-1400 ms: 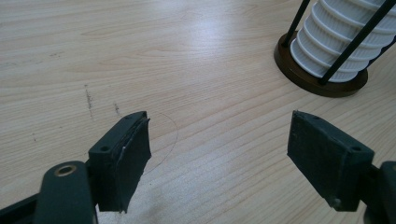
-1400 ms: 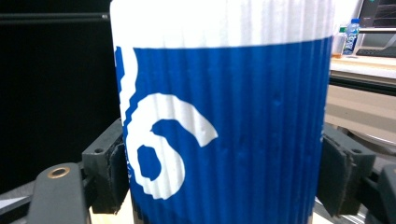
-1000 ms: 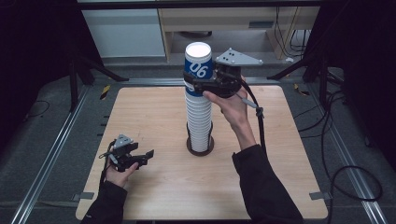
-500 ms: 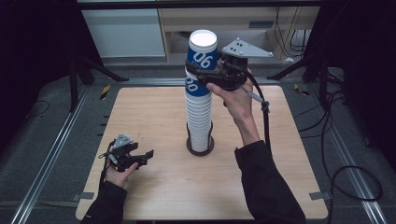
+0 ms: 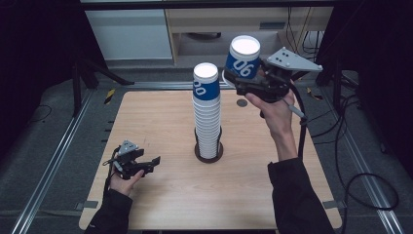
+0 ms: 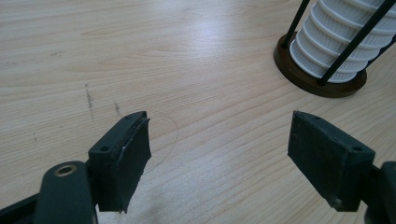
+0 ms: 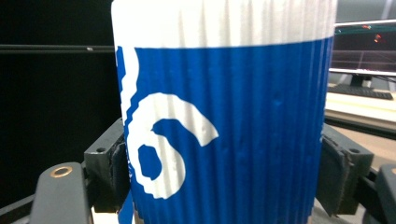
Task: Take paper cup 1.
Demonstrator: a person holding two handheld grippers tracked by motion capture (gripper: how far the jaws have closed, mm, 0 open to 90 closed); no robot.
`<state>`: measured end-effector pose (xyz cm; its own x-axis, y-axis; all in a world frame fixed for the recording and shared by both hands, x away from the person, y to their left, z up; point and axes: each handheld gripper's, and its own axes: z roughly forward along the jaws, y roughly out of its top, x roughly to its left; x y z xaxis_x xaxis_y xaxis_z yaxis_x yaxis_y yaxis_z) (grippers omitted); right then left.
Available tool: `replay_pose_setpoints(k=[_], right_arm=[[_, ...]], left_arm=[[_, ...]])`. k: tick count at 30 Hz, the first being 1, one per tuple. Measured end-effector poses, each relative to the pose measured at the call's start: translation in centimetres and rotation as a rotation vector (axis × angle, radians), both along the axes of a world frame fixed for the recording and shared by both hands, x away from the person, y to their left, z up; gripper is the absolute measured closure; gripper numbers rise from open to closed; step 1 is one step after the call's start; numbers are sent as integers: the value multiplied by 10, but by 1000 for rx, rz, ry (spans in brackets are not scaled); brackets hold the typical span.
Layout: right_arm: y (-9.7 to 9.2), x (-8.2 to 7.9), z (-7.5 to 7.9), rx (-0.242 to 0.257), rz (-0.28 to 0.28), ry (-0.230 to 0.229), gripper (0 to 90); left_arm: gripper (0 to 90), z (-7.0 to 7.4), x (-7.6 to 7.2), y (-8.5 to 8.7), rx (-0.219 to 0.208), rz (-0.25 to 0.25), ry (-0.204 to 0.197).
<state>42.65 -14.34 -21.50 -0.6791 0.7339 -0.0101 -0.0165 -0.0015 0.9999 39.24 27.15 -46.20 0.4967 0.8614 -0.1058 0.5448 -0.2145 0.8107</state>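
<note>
On a pale wooden table, a tall stack of blue-and-white ribbed paper cups stands upright in a round dark holder at the centre. Up and to the right of the stack, clear of it, the right gripper holds a single blue cup in the air, jaws clamped on its sides. Near the table's front left, the left gripper rests low, jaws wide apart and empty.

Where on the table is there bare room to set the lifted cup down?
Bare wood lies right of the cup stack, below the right gripper holding the cup, and between stack and left gripper. The stack's holder base crowds the centre.
</note>
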Motion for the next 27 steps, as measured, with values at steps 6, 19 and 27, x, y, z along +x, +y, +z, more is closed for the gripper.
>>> replay_pose_setpoints(k=[6, 19, 27], right_arm=[[-21, -5, -20, -9, -19, 32, 208], [-40, -16, -64, -64, -13, 91, 208], [-47, -21, -91, -91, -1, 128, 209]], left_arm=[[204, 0, 0, -1, 5, -4, 2], [207, 0, -1, -3, 13, -13, 2], [207, 1, -2, -4, 12, -16, -1]])
